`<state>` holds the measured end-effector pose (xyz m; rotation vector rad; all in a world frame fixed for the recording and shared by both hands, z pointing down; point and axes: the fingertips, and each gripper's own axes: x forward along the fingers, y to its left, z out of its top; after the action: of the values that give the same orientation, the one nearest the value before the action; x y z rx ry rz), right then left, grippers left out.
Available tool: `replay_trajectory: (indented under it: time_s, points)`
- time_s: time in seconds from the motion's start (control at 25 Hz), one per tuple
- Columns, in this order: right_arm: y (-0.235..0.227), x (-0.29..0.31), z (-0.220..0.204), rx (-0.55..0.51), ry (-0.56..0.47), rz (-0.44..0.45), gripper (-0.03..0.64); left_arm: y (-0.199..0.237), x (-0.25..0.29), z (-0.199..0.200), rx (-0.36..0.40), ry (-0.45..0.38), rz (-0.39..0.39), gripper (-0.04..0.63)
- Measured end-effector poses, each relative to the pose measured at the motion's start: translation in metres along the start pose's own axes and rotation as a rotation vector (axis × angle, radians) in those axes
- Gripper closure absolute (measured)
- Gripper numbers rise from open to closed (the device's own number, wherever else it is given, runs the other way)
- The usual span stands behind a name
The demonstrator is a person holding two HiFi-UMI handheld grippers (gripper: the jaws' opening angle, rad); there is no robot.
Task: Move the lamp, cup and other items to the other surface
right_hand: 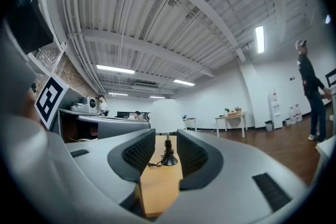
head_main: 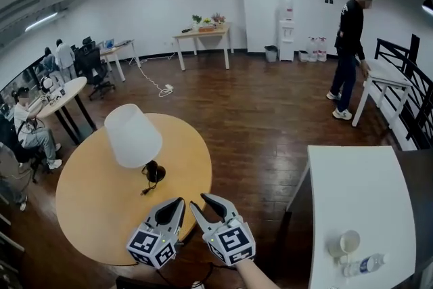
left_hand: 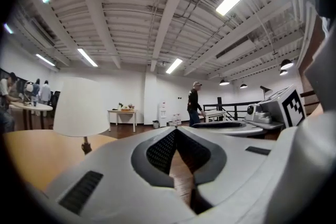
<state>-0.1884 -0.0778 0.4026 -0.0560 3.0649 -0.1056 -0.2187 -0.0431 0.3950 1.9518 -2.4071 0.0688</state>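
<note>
A lamp with a white shade and a black base stands on the round wooden table. Both grippers hover side by side over that table's near edge, pointing level toward the lamp. My left gripper is shut and empty; in the left gripper view its pads meet at the left gripper tip, with the lamp to the left. My right gripper is open and holds nothing. In the right gripper view the lamp shows far off, past the right gripper. A cup and a water bottle lie on the white table.
A dark wood floor separates the two tables. A person stands at the far right beside a white bench and a black railing. A wooden table and a water dispenser line the back wall. People sit at desks at the far left.
</note>
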Motion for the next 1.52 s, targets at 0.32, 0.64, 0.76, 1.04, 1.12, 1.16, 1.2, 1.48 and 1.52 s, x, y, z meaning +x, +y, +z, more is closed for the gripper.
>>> replay_trajectory:
  time_s: [0.32, 0.64, 0.76, 1.04, 1.12, 1.16, 1.2, 1.48, 1.52]
  points:
    - [0.053, 0.112, -0.036, 0.028, 0.033, 0.170, 0.460, 0.096, -0.039, -0.010, -0.025, 0.008, 0.170, 0.557]
    - [0.040, 0.231, -0.092, 0.038, 0.094, 0.159, 0.396, 0.183, -0.041, -0.029, 0.005, 0.056, 0.229, 0.557]
    - [0.026, 0.273, -0.115, 0.043, 0.114, 0.132, 0.386, 0.212, -0.038, -0.042, 0.011, 0.070, 0.234, 0.557]
    - [0.024, 0.339, -0.137, -0.004, 0.109, 0.106, 0.350, 0.268, -0.034, -0.080, -0.018, 0.108, 0.221, 0.557]
    - [0.029, 0.355, -0.138, -0.020, 0.105, 0.108, 0.350, 0.280, -0.035, -0.086, -0.031, 0.109, 0.217, 0.557]
    - [0.032, 0.360, -0.138, -0.037, 0.110, 0.114, 0.351, 0.283, -0.035, -0.087, -0.035, 0.108, 0.213, 0.557]
    - [0.034, 0.363, -0.140, -0.056, 0.117, 0.124, 0.353, 0.285, -0.035, -0.089, -0.039, 0.108, 0.210, 0.557]
    - [0.035, 0.366, -0.140, -0.097, 0.099, 0.119, 0.465, 0.288, -0.033, -0.097, -0.055, 0.119, 0.192, 0.557]
    - [0.034, 0.365, -0.140, -0.096, 0.095, 0.112, 0.465, 0.286, -0.032, -0.097, -0.054, 0.118, 0.188, 0.557]
